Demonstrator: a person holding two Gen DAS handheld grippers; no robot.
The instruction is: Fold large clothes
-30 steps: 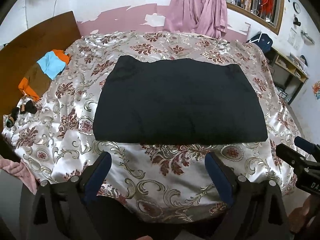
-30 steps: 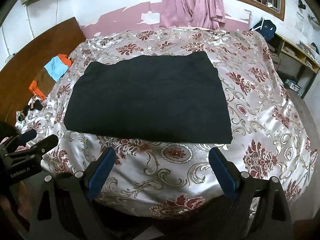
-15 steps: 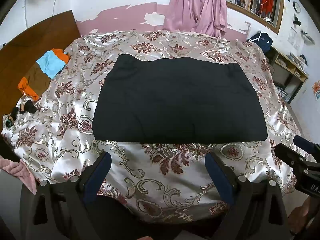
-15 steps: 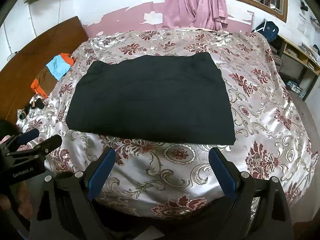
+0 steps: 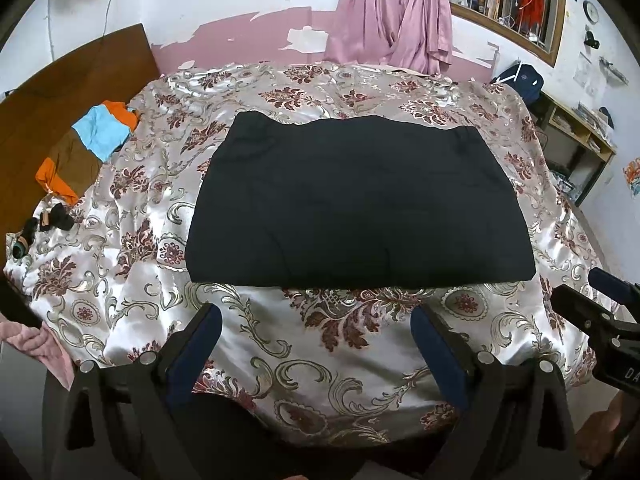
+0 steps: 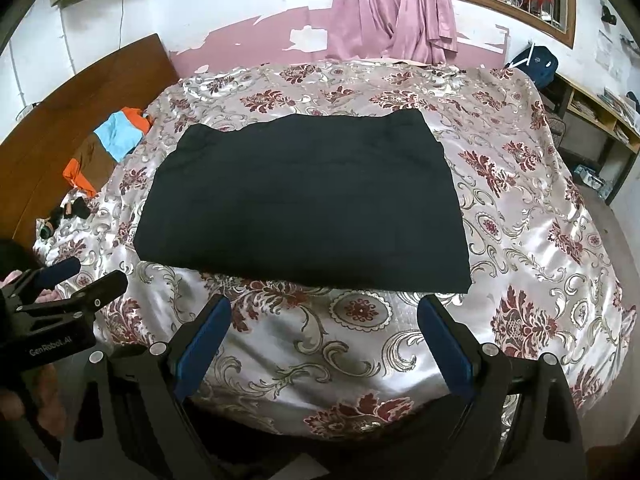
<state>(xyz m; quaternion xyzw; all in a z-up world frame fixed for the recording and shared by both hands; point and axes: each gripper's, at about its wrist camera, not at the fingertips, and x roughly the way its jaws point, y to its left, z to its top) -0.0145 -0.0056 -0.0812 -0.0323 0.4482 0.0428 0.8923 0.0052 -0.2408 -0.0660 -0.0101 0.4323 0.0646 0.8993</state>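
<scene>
Satin bedspread [image 5: 120, 264] with a maroon floral print fills most of both views, shiny and puckered, with a wooden headboard [image 5: 60, 80] at the upper left and pink curtains [image 5: 384, 12] hanging at the top centre. On it, in the middle of each frame, lies the dark garment [image 5: 356, 204], spread as a broad flat rectangle, its near hem running across just above the fingertips. The left gripper [image 5: 316, 344] hovers at the lower edge of its view with its two blue-padded fingers spread wide and nothing between them; the right gripper [image 6: 324, 332] hangs likewise, fingers apart and empty, both short of the hem and not touching the cloth. A bundle of orange, blue and brown clothes [image 5: 84, 148] sits at the left, well apart from the garment. The main risk, as I judge it, is the slick cover: a pinch at the hem could catch bedspread along with garment, or take only the top layer if the piece is already doubled, which the pictures cannot settle. Uneven lifts by the two hands would skew the fold, and dragging could slide the whole piece instead of turning it over.
</scene>
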